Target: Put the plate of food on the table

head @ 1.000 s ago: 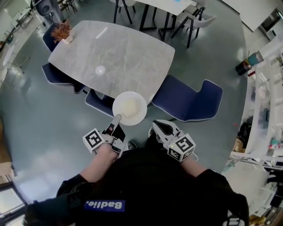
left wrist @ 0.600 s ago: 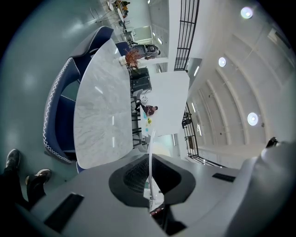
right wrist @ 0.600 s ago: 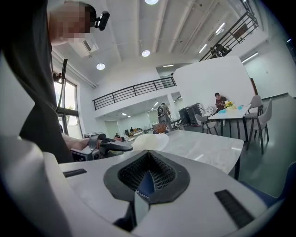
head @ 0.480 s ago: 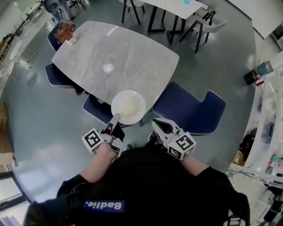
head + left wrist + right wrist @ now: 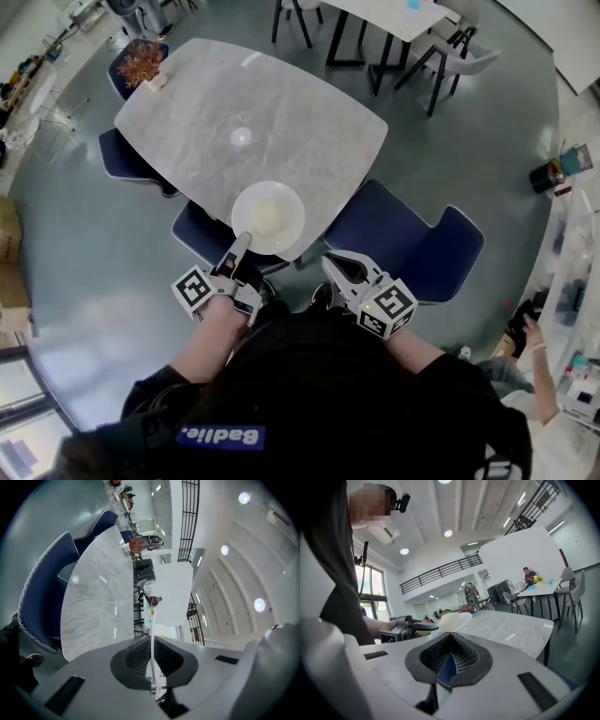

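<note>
A white plate [image 5: 268,217] with a pale heap of food hangs level over the near edge of the grey marble table [image 5: 253,112]. My left gripper [image 5: 241,244] is shut on the plate's near rim. In the left gripper view that rim [image 5: 152,639] shows edge-on as a thin white line between the pads. My right gripper [image 5: 336,264] is to the right of the plate, apart from it, over a blue chair, shut with nothing in it. The right gripper view shows the plate [image 5: 454,620] and the left gripper [image 5: 410,629] from the side.
Blue chairs stand round the table: one [image 5: 403,234] below my right gripper, one [image 5: 199,232] under the plate, one more [image 5: 131,159] on the left side. A small dried plant [image 5: 142,64] sits at the table's far corner. White tables and chairs [image 5: 403,23] stand beyond.
The person has stepped closer to the table. The plate, held by my left gripper, has moved forward from over the chair to over the table's near edge. The right gripper kept its place beside it.
</note>
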`<state>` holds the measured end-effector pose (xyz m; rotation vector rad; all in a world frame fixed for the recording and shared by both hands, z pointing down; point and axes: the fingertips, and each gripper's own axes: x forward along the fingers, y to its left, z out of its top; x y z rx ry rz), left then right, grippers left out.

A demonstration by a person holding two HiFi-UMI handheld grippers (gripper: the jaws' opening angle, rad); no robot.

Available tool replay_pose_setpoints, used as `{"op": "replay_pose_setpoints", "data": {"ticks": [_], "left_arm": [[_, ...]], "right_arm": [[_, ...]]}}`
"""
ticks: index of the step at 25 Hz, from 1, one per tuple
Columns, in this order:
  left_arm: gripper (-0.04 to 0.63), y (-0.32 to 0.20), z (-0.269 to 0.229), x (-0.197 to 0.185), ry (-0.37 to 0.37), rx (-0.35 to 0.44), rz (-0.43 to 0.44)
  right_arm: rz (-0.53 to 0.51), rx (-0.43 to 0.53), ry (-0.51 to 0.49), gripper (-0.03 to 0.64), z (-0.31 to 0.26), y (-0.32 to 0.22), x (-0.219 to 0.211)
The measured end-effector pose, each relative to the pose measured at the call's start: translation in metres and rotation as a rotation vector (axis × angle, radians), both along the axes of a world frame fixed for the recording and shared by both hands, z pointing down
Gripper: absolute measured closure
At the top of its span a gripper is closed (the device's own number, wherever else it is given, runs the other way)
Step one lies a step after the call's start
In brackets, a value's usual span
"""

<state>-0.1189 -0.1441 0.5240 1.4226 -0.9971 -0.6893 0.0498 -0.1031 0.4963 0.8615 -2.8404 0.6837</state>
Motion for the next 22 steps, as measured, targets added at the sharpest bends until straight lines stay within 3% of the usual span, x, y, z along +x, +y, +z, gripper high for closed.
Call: {"op": "replay_pose_setpoints", "data": {"ticks": [12,22], "left_arm": [[0.580,-0.055,0.019,-0.039,-0.009,-0.010,0.023],[0.580,-0.114,0.065,-0.064,0.014,-0.030,0.036]], "right_arm": [[0.061,-0.003,0.035,0.604,0.002,-0.027,-0.021],[0.169,-0.017,0.087,0.604,0.009,-0.039,-0.019]]}}
